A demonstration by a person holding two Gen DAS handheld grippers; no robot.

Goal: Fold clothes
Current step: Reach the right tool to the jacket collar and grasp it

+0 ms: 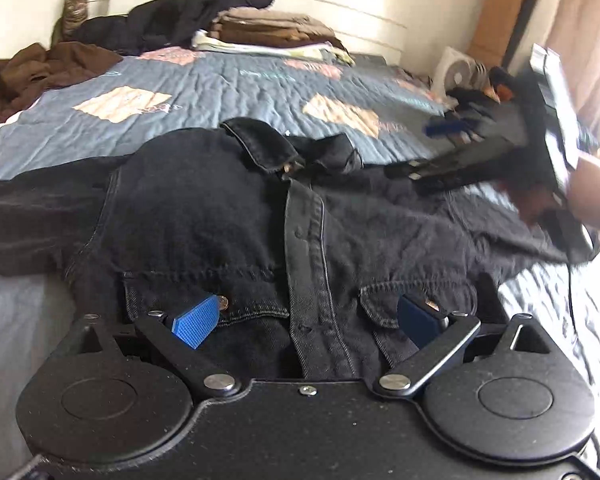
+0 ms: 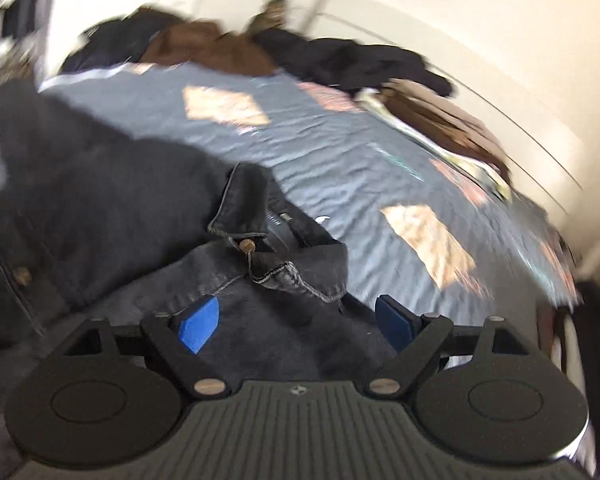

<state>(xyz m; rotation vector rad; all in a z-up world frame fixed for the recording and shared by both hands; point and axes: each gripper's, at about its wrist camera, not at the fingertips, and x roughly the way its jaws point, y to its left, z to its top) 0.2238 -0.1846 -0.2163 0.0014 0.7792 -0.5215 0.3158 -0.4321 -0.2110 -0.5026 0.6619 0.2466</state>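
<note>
A black denim jacket (image 1: 220, 208) lies front up on the blue quilted bed (image 1: 220, 88), collar toward the far side, sleeves spread left and right. My left gripper (image 1: 306, 320) is open just above the jacket's chest pockets, empty. My right gripper (image 2: 298, 324) is open over the jacket (image 2: 100, 208) near its collar (image 2: 284, 256), empty. The right gripper also shows in the left wrist view (image 1: 476, 160), blurred, at the jacket's right shoulder with the hand behind it.
A stack of folded brown and beige clothes (image 1: 276, 32) and a heap of dark clothes (image 1: 172, 16) lie at the bed's far side. A brown garment (image 1: 40, 72) lies at the far left. A tabby cat (image 1: 74, 12) sits by the wall. A white fan (image 1: 458, 70) stands at the right.
</note>
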